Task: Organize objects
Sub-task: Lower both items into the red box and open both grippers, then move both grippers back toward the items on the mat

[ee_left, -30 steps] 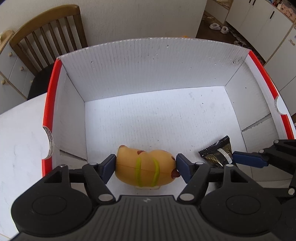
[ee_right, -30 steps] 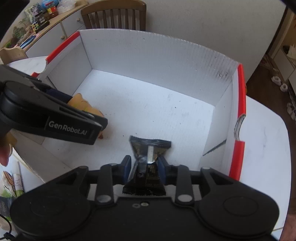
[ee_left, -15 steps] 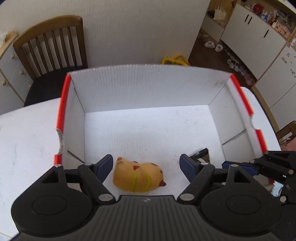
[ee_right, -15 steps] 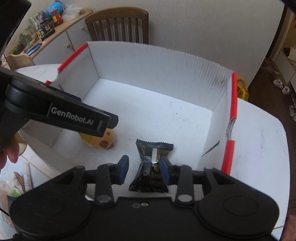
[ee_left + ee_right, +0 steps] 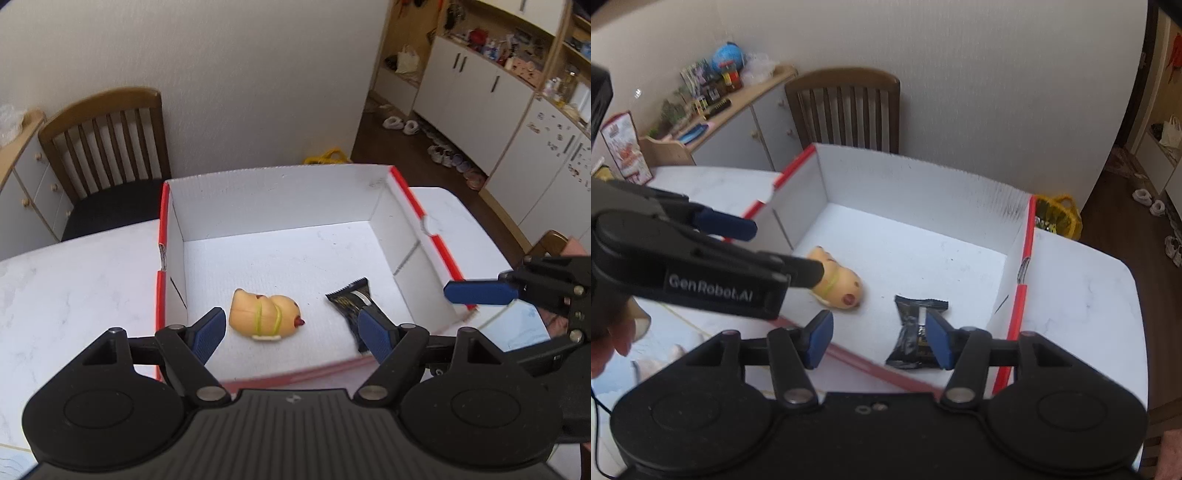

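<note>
A white cardboard box [image 5: 280, 195] with red rims sits on a white tabletop [image 5: 74, 280]. Inside lie a toy hot dog [image 5: 264, 314] and, apart from it, a black snack packet [image 5: 916, 332]. Above the box's near edge, the left claw [image 5: 291, 328] gapes wide, empty. The right claw [image 5: 877, 339] has just been opening, nothing gripped.

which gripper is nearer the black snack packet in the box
Right. The right gripper hangs open just above the black snack packet; the left gripper, also open, sits over the hot dog toy beside it.
</note>
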